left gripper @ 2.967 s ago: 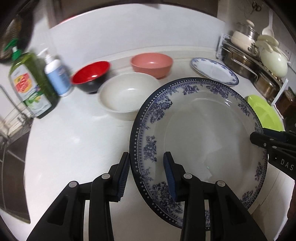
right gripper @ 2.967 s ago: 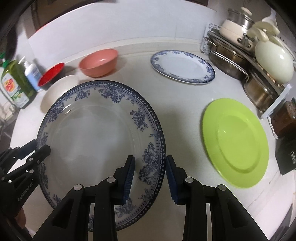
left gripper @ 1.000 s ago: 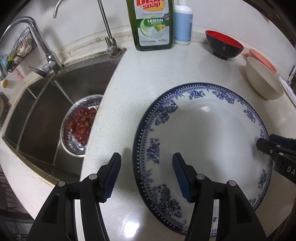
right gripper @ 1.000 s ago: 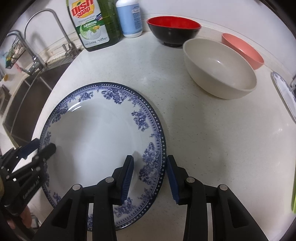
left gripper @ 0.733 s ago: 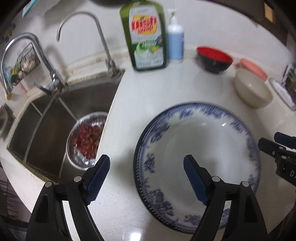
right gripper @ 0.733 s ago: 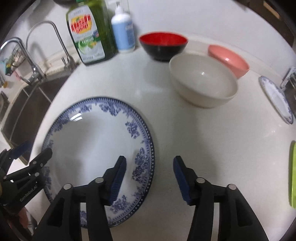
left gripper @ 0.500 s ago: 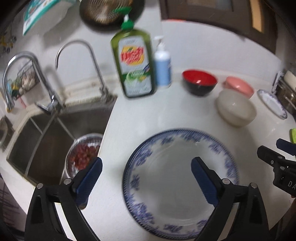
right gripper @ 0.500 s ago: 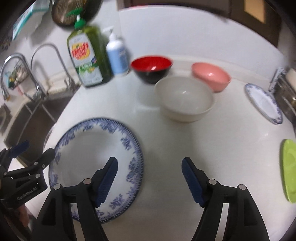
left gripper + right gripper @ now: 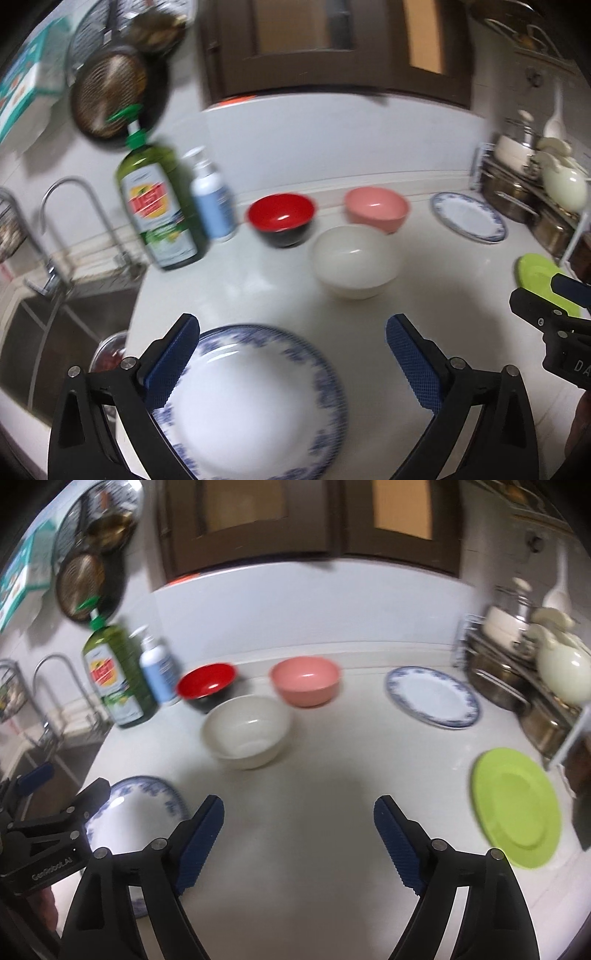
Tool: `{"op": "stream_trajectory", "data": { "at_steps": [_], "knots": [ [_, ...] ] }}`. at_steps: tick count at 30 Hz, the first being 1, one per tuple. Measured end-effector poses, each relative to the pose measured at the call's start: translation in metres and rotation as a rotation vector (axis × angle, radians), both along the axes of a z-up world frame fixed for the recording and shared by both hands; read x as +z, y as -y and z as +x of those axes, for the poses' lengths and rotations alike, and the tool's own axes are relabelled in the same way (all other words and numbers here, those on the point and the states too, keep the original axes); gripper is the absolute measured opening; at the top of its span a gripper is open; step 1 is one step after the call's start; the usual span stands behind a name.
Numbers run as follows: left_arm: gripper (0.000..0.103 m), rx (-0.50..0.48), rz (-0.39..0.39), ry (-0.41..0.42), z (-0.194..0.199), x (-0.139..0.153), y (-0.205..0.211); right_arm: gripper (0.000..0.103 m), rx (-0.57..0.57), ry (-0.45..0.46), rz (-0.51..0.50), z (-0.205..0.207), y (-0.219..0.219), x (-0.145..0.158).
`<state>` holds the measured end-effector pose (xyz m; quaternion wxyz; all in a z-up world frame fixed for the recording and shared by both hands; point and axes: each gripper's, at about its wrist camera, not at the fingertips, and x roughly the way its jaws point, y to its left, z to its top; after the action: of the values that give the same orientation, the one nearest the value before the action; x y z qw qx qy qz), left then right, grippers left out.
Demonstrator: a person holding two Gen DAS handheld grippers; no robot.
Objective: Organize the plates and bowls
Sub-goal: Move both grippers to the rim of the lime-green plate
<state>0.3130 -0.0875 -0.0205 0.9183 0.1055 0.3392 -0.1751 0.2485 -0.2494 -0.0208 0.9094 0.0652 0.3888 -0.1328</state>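
A large blue-and-white plate [image 9: 251, 398] [image 9: 136, 805] lies flat on the white counter by the sink. My left gripper [image 9: 291, 321] hangs above its far edge, jaws opening wide with nothing between them. My right gripper [image 9: 299, 801] is over bare counter to the plate's right, jaws also opening and empty. Beyond stand a white bowl [image 9: 354, 258] [image 9: 245, 731], a red-and-black bowl [image 9: 280, 218] [image 9: 205, 681] and a pink bowl [image 9: 376, 208] [image 9: 304, 679]. A smaller blue-rimmed plate [image 9: 432, 696] and a green plate [image 9: 515, 808] lie to the right.
A green dish soap bottle [image 9: 159, 210] and a pump bottle [image 9: 214, 203] stand at the back left. The sink [image 9: 55, 325] on the left holds a metal bowl of red fruit [image 9: 110, 354]. A rack of pots [image 9: 524, 679] fills the right corner.
Both grippers have let go of the large plate, spread their jaws wide and risen away from it. The plate now lies on the counter beside the sink.
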Motion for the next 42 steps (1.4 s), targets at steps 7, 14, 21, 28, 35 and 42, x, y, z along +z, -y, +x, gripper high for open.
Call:
{"op": "stream_trajectory", "data": {
  "at_steps": [7, 14, 21, 28, 35, 42],
  "knots": [
    [0.103, -0.131, -0.015, 0.029, -0.013, 0.014, 0.066, 0.084, -0.122, 0.045, -0.038, -0.032, 0.055, 0.017],
    [0.103, -0.257, -0.028, 0.029, -0.026, 0.017, 0.136, 0.084, -0.264, 0.066, -0.074, -0.065, 0.116, 0.027],
    [0.103, -0.344, -0.019, 0.016, -0.038, 0.011, 0.198, 0.084, -0.377, 0.055, -0.085, -0.094, 0.173, 0.025],
    [0.102, -0.409, 0.004, -0.017, -0.043, -0.002, 0.254, 0.084, -0.449, 0.028, -0.053, -0.11, 0.222, 0.013],
    [0.1, -0.467, 0.039, -0.085, -0.043, -0.027, 0.305, 0.084, -0.493, -0.02, -0.023, -0.115, 0.267, -0.005],
    [0.097, -0.516, 0.085, -0.166, -0.039, -0.061, 0.36, 0.084, -0.547, -0.068, 0.006, -0.117, 0.309, -0.031]
  ]
}}
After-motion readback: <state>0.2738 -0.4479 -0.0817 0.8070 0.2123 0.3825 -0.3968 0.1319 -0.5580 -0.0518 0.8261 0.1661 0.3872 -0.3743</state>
